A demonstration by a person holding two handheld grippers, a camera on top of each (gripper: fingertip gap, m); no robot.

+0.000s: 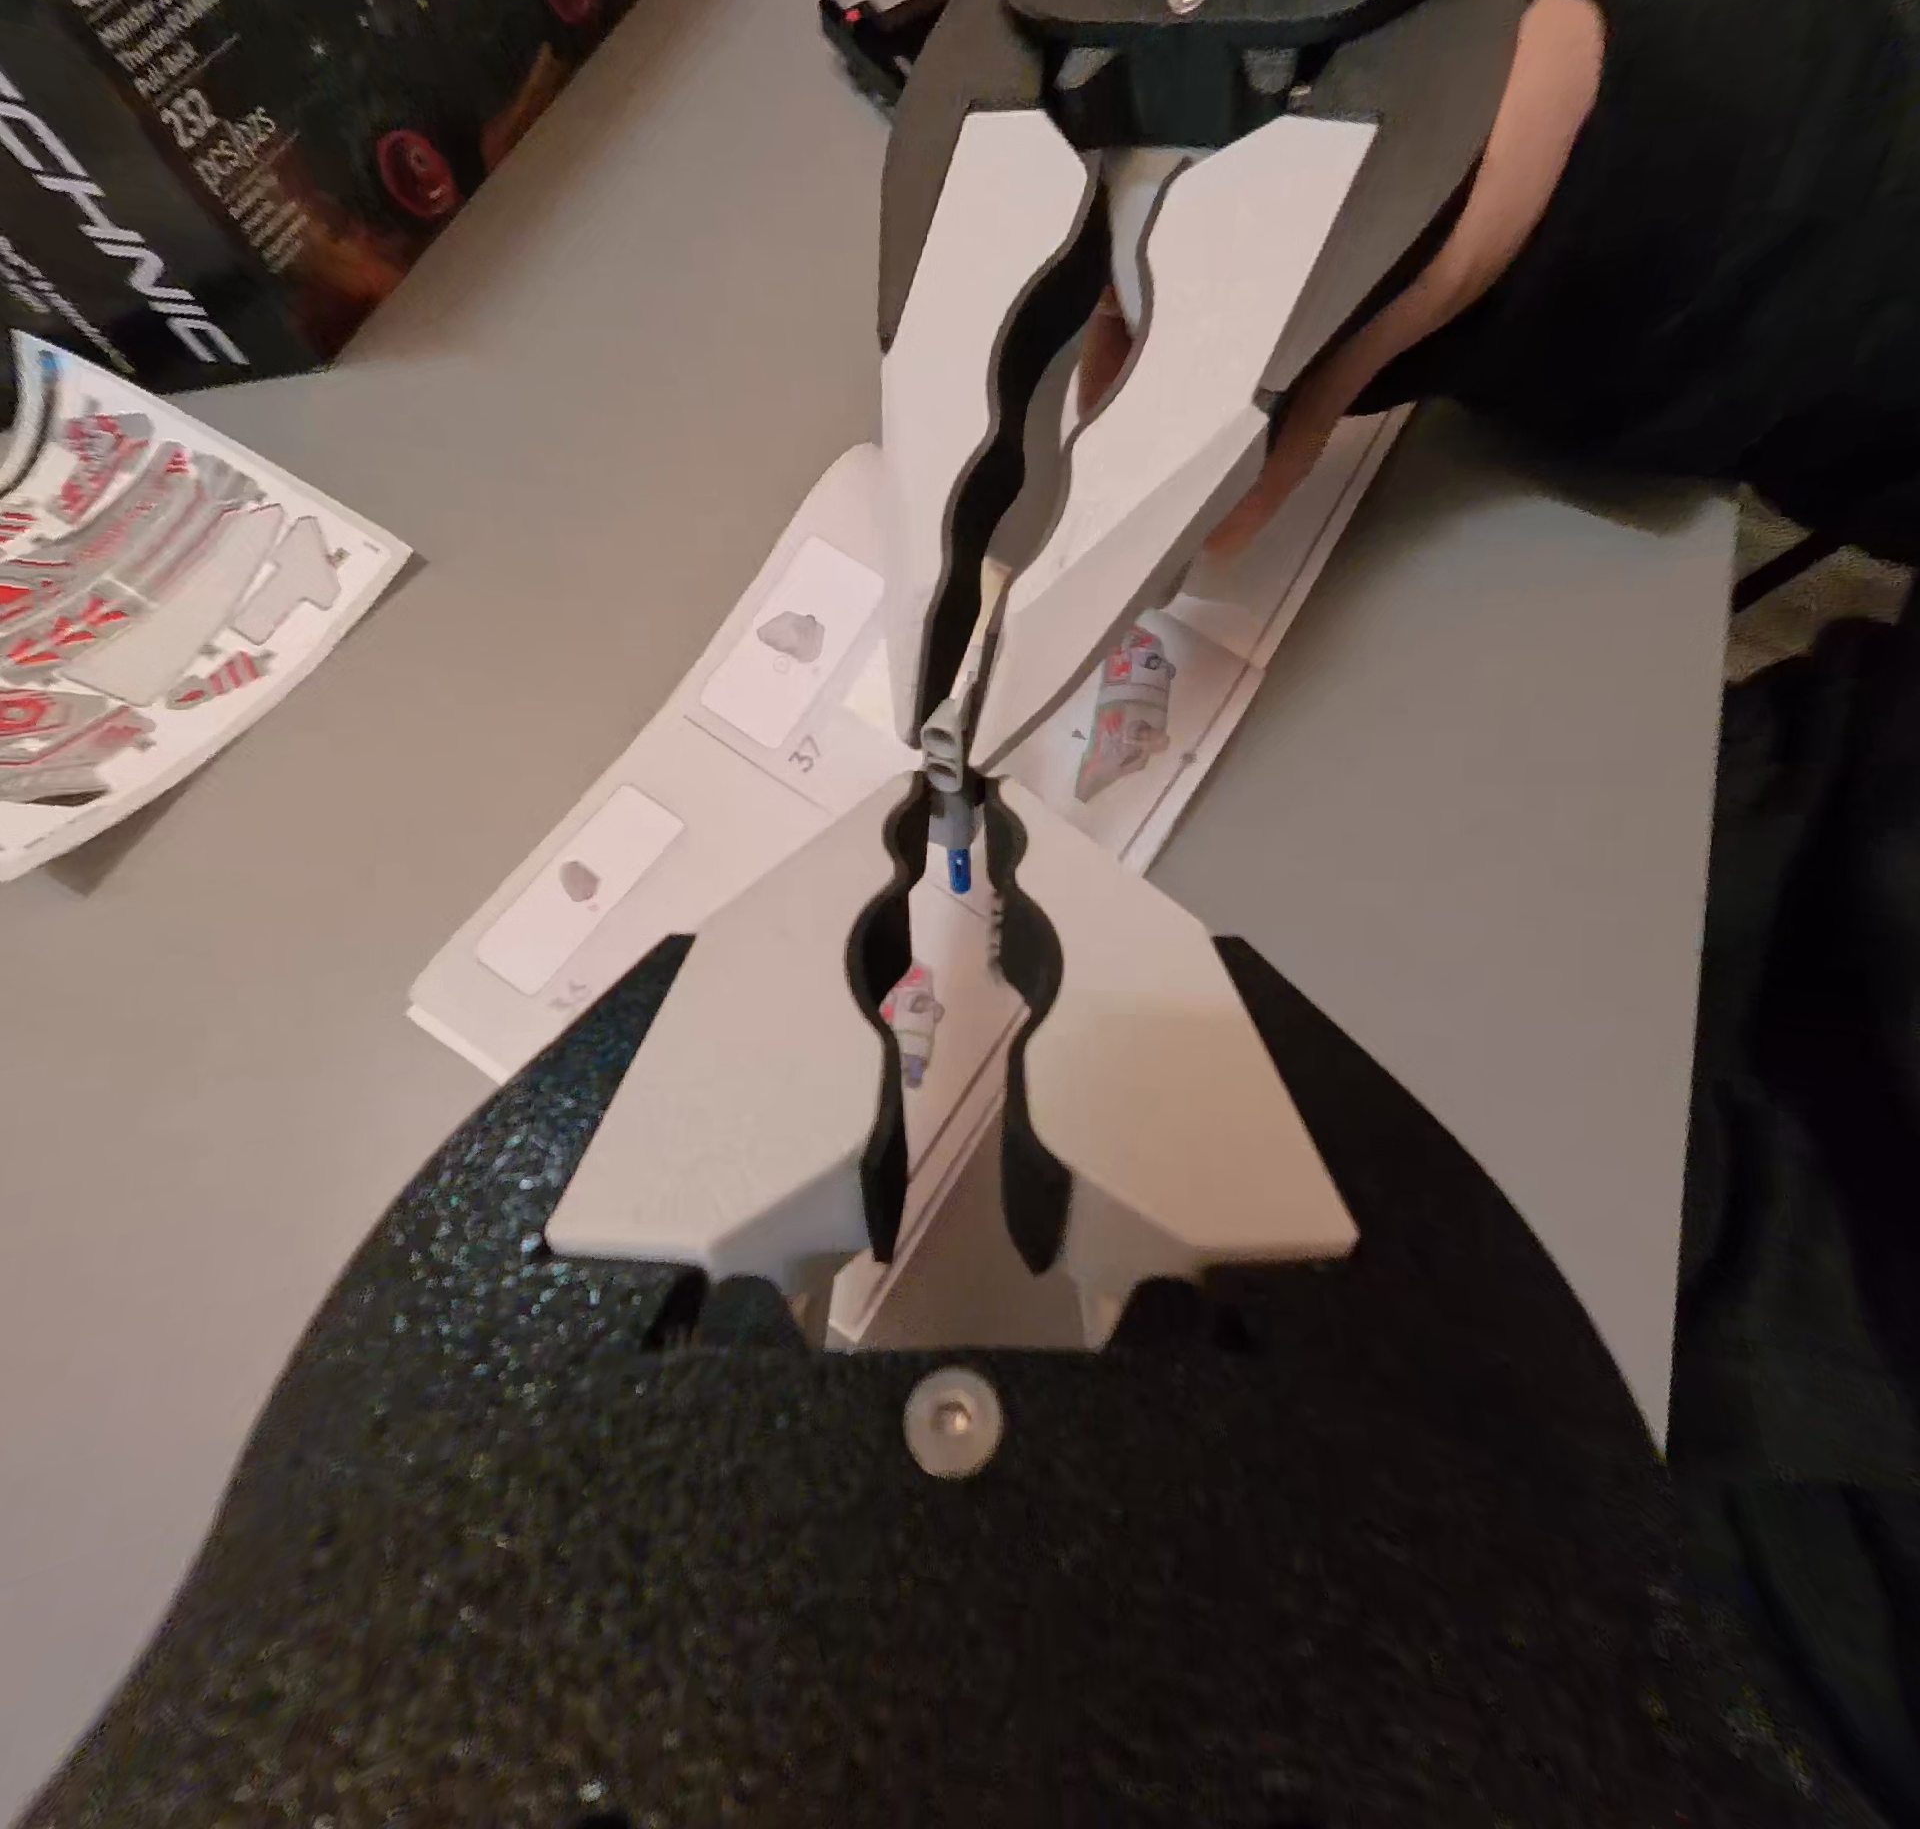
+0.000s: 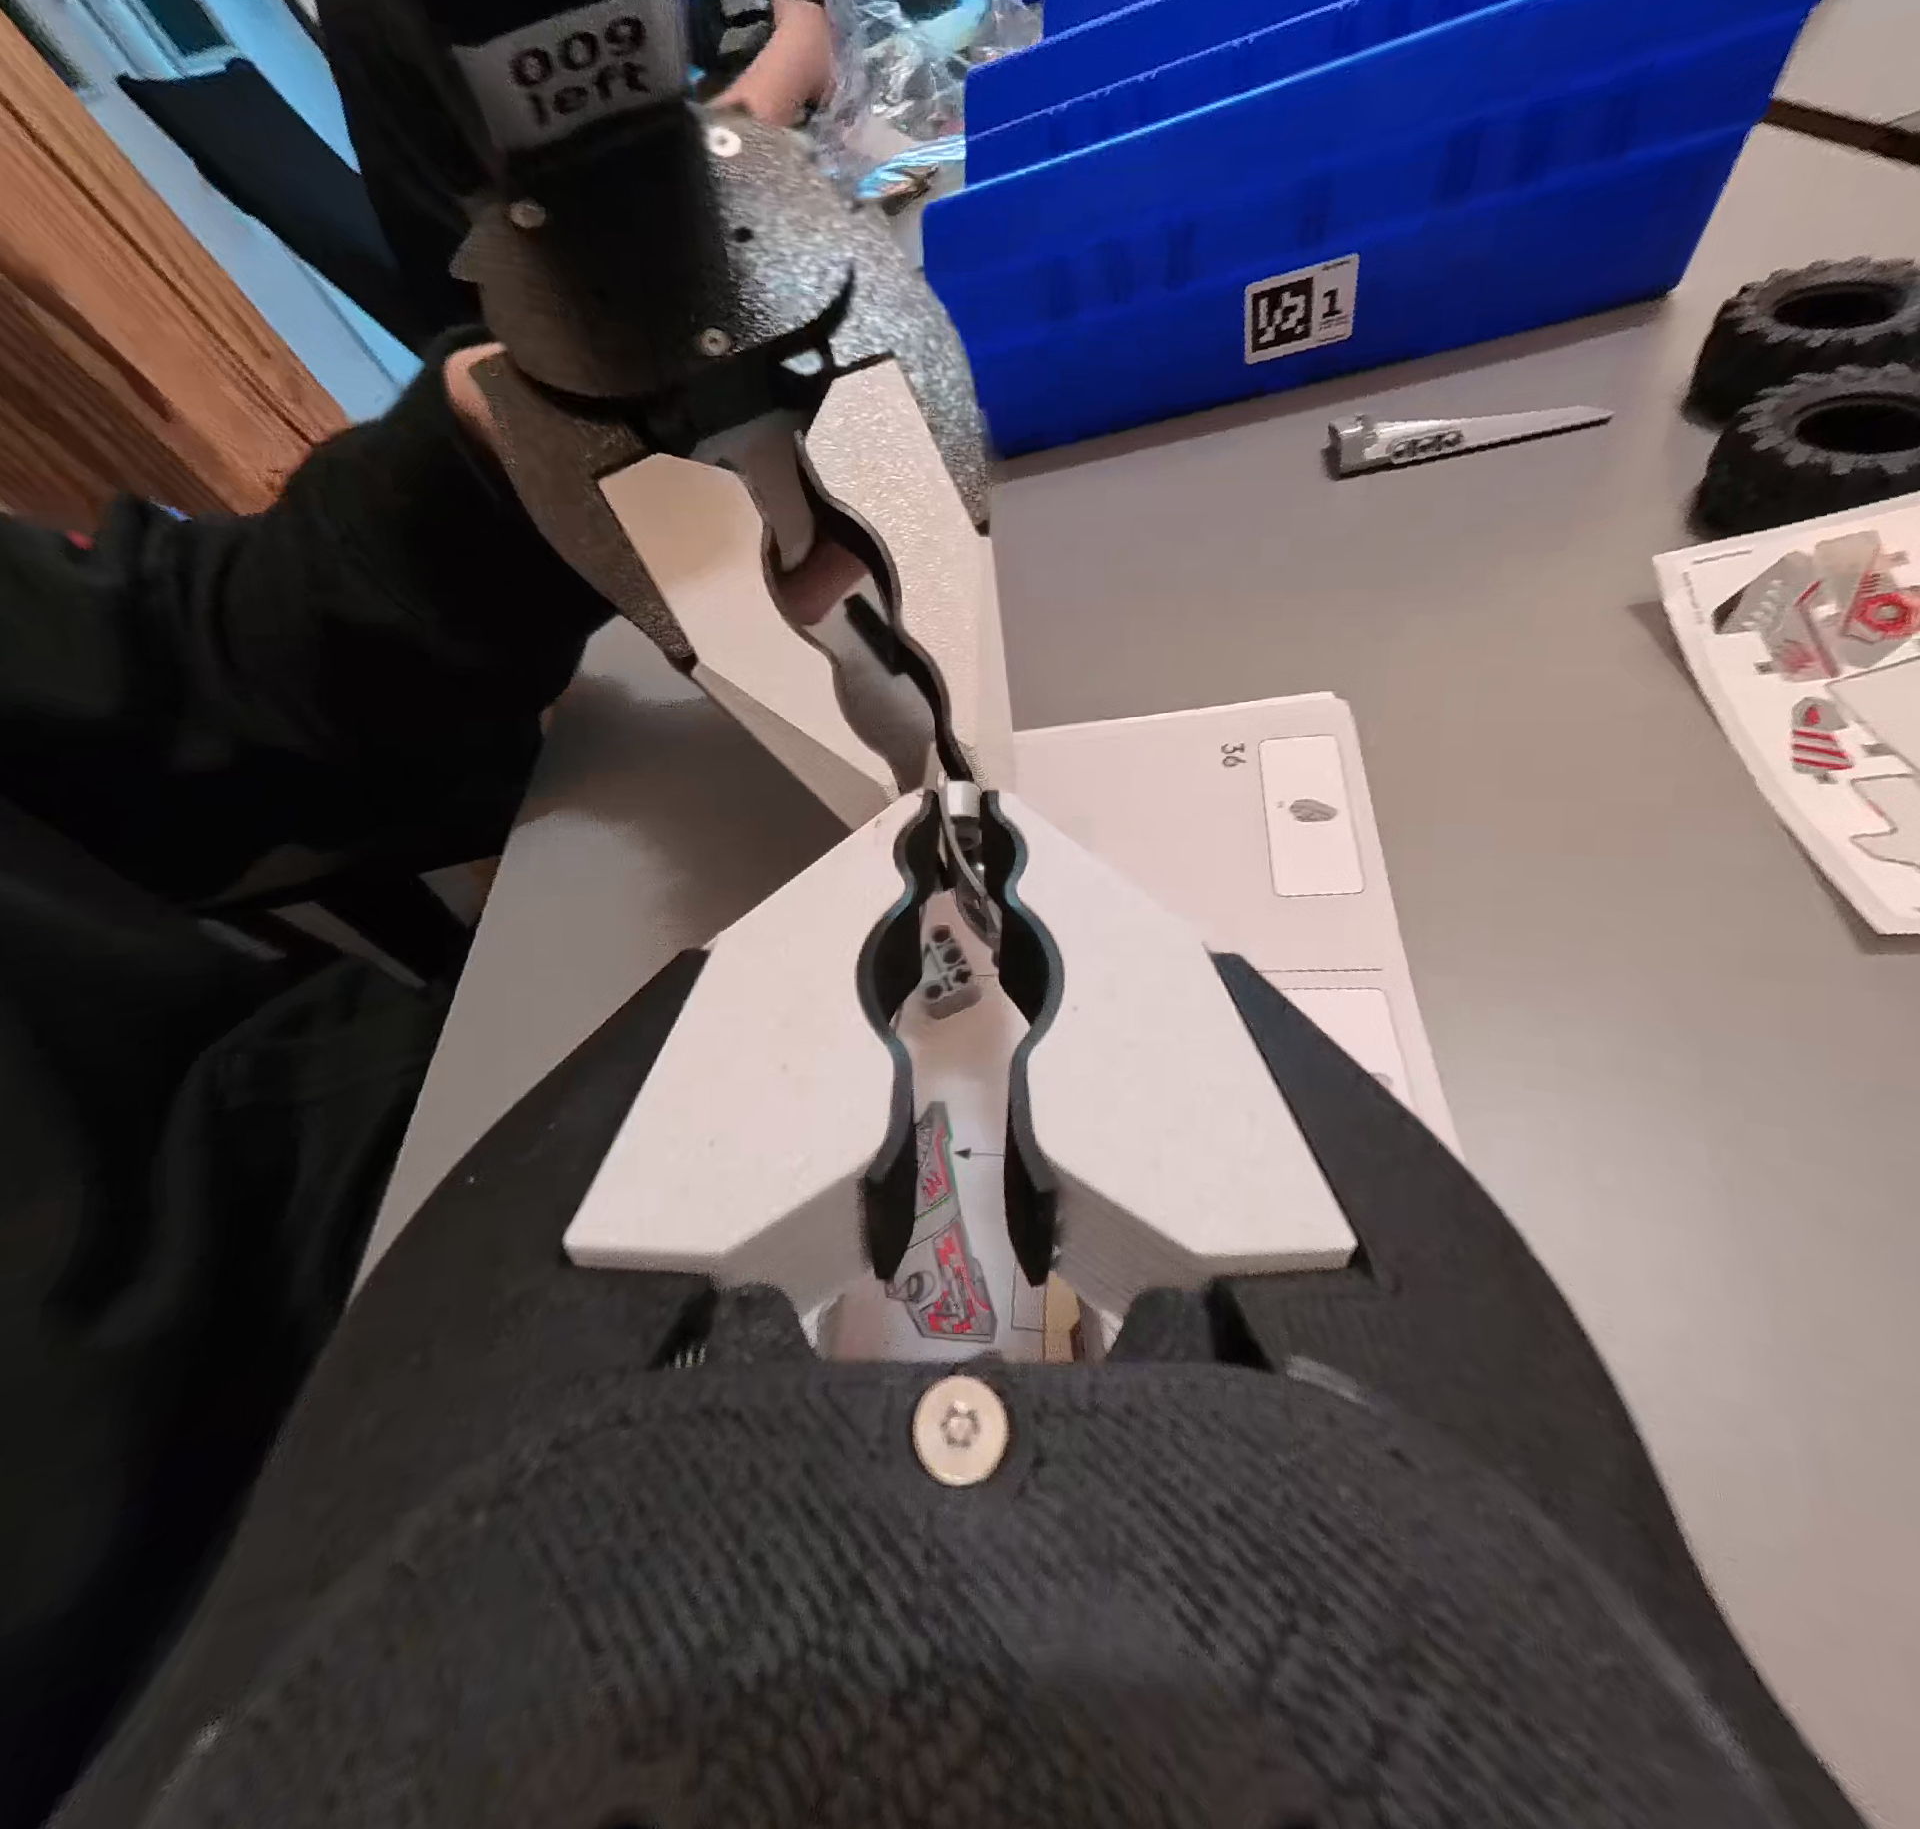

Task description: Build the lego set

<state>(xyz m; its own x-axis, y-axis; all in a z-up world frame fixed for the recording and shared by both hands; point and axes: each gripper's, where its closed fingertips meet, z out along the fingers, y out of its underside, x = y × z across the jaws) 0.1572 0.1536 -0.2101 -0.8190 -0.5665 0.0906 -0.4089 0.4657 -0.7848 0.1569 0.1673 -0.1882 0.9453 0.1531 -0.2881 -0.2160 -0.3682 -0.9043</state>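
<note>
My two grippers meet tip to tip above the open instruction booklet (image 1: 644, 844). My left gripper (image 1: 951, 792) is shut on a small grey connector (image 1: 951, 823) with a blue pin (image 1: 958, 870) sticking out behind its tips. My right gripper (image 1: 954, 714) comes from the far side and is shut on a small light grey holed piece (image 1: 942, 740) that touches the connector. In the right wrist view, my right gripper (image 2: 958, 805) pinches the light grey piece (image 2: 961, 800). A grey holed block (image 2: 945, 969) shows below, between its fingers. My left gripper (image 2: 951, 766) comes from the upper left.
A sticker sheet (image 1: 156, 636) (image 2: 1818, 719) lies on the grey table (image 1: 520, 377). The set's box (image 1: 260, 117) stands at the back. Blue bins (image 2: 1351, 169), two black tyres (image 2: 1818, 377), a long grey panel piece (image 2: 1455, 439) and a plastic bag (image 2: 914, 44) are nearby. The table edge (image 1: 1704, 844) is close.
</note>
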